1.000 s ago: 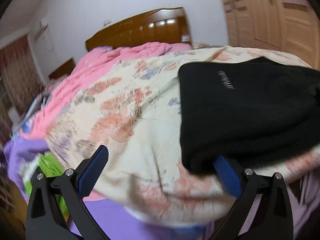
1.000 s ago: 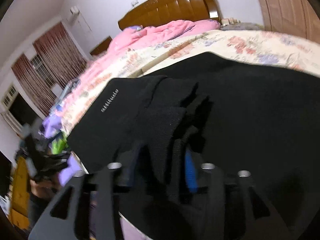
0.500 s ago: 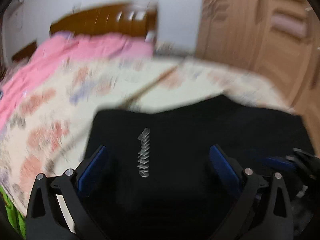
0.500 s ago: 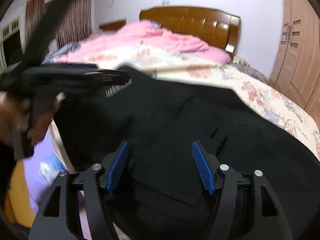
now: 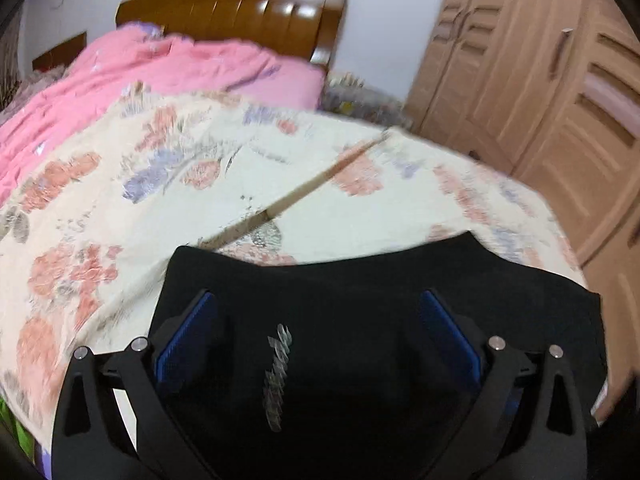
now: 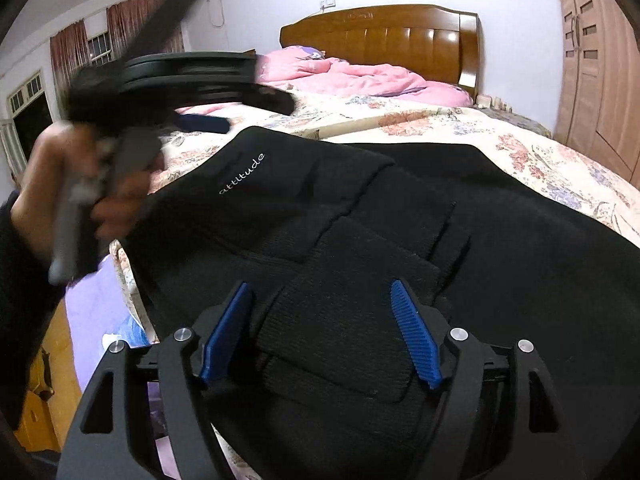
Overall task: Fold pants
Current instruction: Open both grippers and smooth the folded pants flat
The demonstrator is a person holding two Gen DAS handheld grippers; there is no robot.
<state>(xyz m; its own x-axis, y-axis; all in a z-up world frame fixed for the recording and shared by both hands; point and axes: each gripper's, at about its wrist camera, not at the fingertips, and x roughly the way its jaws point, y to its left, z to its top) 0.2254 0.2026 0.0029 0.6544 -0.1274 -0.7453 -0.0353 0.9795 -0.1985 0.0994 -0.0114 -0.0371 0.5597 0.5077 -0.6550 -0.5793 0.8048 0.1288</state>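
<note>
The black pants [image 6: 400,216] lie folded in layers on the near end of the bed [image 6: 520,148], over its floral cover [image 5: 200,184]. In the right wrist view I see stacked panels with ribbed cuffs nearest me, and a small white word, "attitude" [image 6: 242,174], on the far left panel. I judge the fold to be well along, and the bundle sits at the bed's edge because that is where I can reach it with both hands.

My right gripper [image 6: 320,332] points down at the ribbed cuff layer. Its blue pads [image 6: 416,344] stand either side of that fabric without pressing it, and its jaws are opening, so I take this as a release after laying the layer down.

My left gripper [image 5: 320,336] hovers above the printed panel, jaws spread wide, with nothing pinched. In the right wrist view it appears as a blurred dark shape at upper left, carried by the person's hand [image 6: 80,200].

The bundle's long axis seems to run across the bed, from the printed end at left toward the right; the view is distorted and part of the cloth is cut off, so I hold that loosely.

Beyond lie a pink quilt [image 6: 360,74], a wooden headboard [image 6: 380,36] and a wardrobe [image 5: 540,80].
</note>
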